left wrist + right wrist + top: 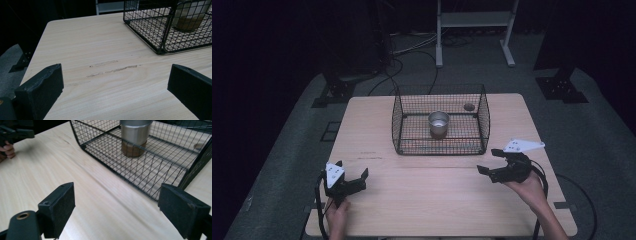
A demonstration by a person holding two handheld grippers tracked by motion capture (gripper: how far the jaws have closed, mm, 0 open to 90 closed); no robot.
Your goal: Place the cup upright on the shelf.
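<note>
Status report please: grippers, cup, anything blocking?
Left gripper and right gripper open, empty, near the table edge. Cup upright inside the wire basket. Basket walls surround it; top open.

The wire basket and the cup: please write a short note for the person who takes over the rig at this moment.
Left tongs: open, holding nothing, low over the near left of the table.
Right tongs: open, holding nothing, at the near right, pointing toward the wire basket.
The basket stands at the table's far middle. A metal cup stands upright inside it on a brown base. A small round thing shows at the basket's far right; I cannot tell what it is.
Done: nothing is gripped so far.
Left: probably to reach into the basket for the cup.
</note>
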